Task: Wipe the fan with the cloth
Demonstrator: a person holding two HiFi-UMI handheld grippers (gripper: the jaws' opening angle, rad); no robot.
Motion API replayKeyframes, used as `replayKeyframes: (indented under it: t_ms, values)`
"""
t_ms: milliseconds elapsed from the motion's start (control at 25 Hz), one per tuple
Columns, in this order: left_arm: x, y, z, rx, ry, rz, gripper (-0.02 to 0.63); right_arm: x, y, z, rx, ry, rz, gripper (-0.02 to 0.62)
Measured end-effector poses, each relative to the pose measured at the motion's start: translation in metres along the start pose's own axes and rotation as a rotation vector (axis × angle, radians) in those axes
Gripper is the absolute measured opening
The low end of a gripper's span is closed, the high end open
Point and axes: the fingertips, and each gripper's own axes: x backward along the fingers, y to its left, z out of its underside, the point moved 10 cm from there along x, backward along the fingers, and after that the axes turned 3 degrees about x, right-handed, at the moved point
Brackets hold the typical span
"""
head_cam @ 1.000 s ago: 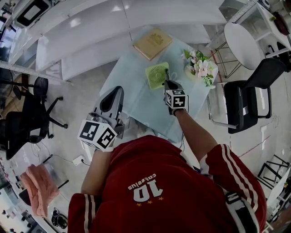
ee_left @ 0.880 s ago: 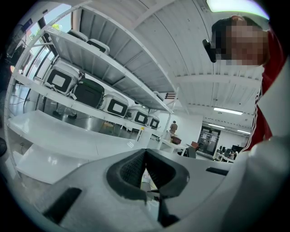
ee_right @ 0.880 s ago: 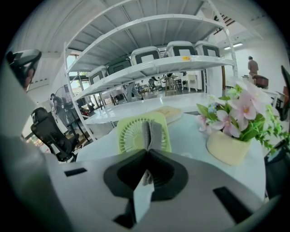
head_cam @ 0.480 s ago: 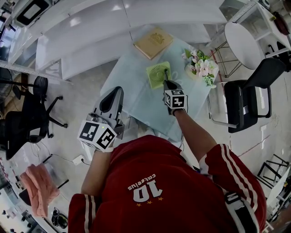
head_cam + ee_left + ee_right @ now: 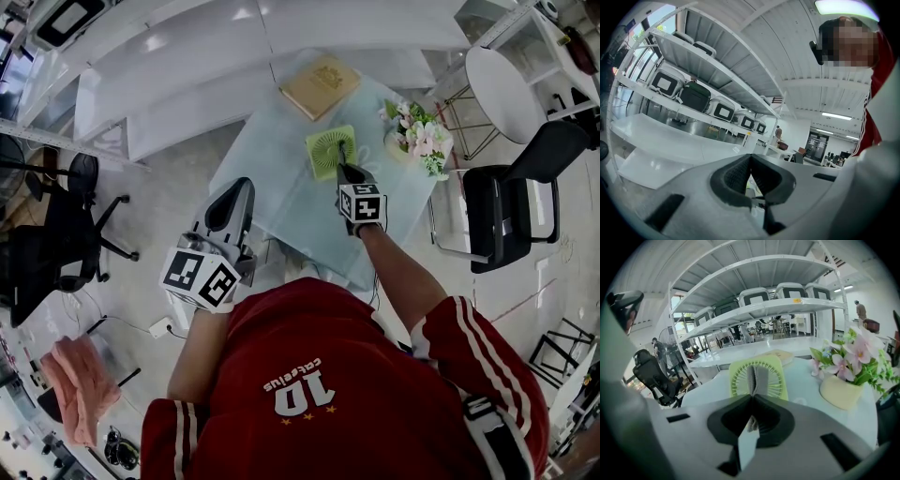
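Observation:
A light green square fan (image 5: 324, 153) stands on the glass table (image 5: 272, 192). In the right gripper view the fan (image 5: 776, 380) is straight ahead and close. My right gripper (image 5: 343, 169) is shut on a narrow grey cloth (image 5: 758, 379), which sticks up from the jaws against the fan's grille. In the right gripper view my right gripper (image 5: 752, 398) has its jaws pressed together around the cloth's lower end. My left gripper (image 5: 231, 208) hangs off the table's left edge, shut, with nothing in it; its tips (image 5: 750, 157) meet.
A tan book (image 5: 321, 86) lies at the table's far end. A pot of pink flowers (image 5: 419, 139) stands right of the fan. A black chair (image 5: 520, 192) and a round white table (image 5: 506, 89) are to the right. White shelving (image 5: 169, 66) runs behind. A pink towel (image 5: 80, 384) hangs at the lower left.
The right gripper with the cloth has shifted slightly left across the fan's face. The left gripper has not moved.

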Motion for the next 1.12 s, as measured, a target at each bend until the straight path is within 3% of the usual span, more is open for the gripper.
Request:
replayKeyframes:
  t_ms: [1120]
  values:
    - [0.027, 0.016, 0.001, 0.002, -0.021, -0.024, 0.003, -0.009, 0.034, 0.000, 0.034, 0.014, -0.043, 0.014]
